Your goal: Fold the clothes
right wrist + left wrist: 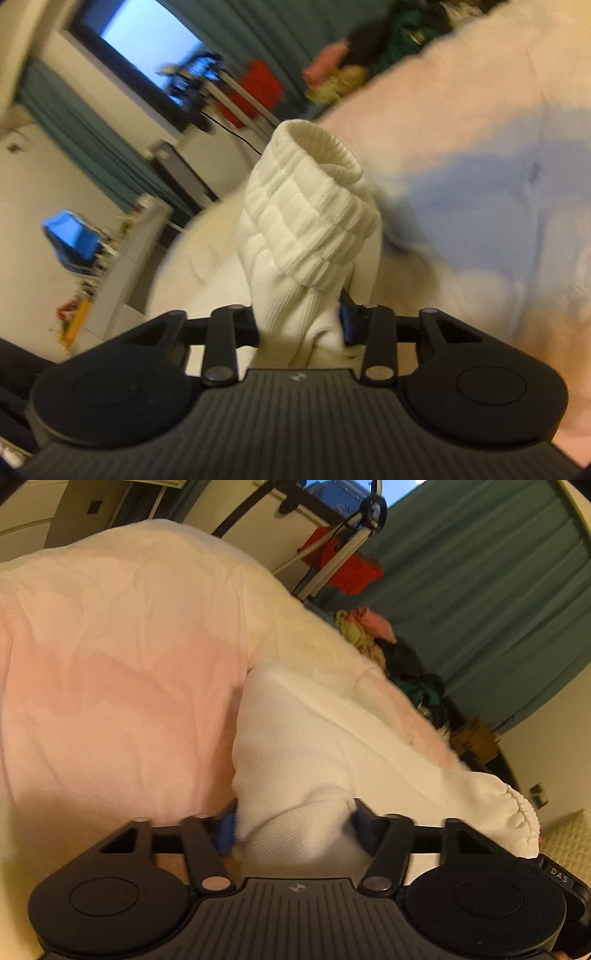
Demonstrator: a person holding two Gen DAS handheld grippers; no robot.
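A white knit garment (314, 746) lies on the pale pink bed cover (110, 672), its gathered hem at the right. My left gripper (293, 830) is shut on a bunched fold of that white fabric, blue pads pressing on both sides. In the right wrist view, my right gripper (301, 325) is shut on the same white garment near a ribbed cuff (314, 206), which stands up in front of the jaws, lifted off the bed. The left pad there is hidden by cloth.
A pile of mixed clothes (399, 657) lies at the bed's far edge by teal curtains (498, 590). A red box (343, 561) and a metal stand sit beyond. A window (147, 40) and a white shelf (125, 266) show on the left in the right wrist view.
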